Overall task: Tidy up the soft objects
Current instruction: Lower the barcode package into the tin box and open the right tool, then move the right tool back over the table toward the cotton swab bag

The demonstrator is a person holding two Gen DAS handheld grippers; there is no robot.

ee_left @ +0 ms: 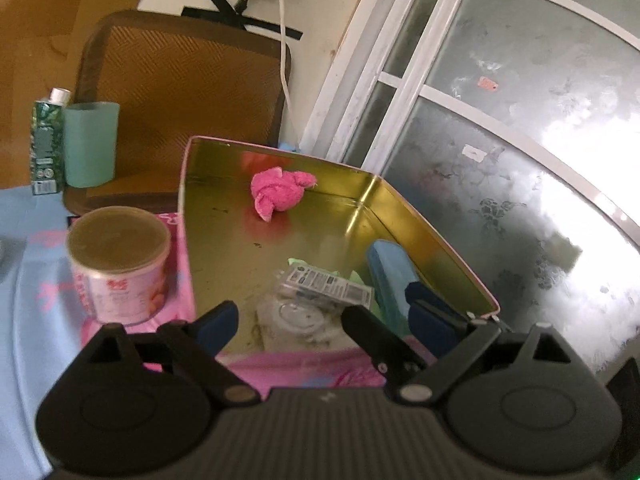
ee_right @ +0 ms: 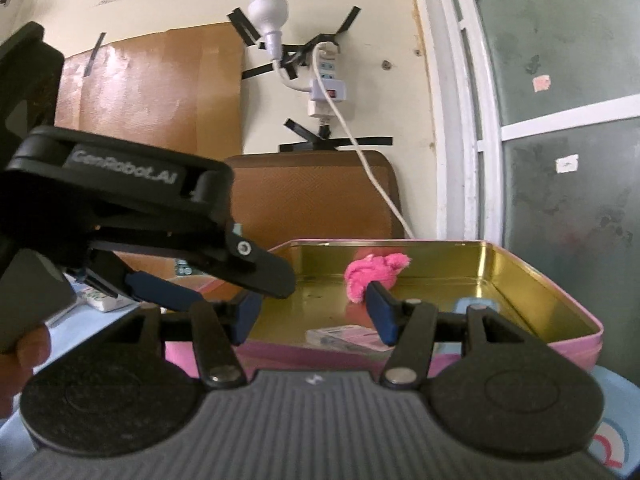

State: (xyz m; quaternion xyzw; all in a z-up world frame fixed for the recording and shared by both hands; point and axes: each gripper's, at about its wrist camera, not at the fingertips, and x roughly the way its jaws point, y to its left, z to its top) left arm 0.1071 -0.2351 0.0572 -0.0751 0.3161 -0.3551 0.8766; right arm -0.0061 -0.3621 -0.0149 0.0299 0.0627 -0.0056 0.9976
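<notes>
The left gripper [ee_left: 326, 320] hangs released over the near end of the open pink rectangular tin with a gold interior [ee_left: 420, 216], nothing between its blue pads. At its 12 o'clock, toward the tin's far wall, lies the crumpled pink terry cloth [ee_left: 280, 192]; just ahead of the pads sit a clear printed packet [ee_left: 324, 282] and a blue oblong object [ee_left: 386, 268]. The right gripper [ee_right: 314, 316] is likewise spread and empty, low at the tin's near edge. The cloth looks light, limp and easily squashed, so pinching its bunched middle should hold. The left gripper's body reads "GenRobot.AI"; the pink labelled can [ee_left: 120, 264] at 10 o'clock on the surface has illegible print.
</notes>
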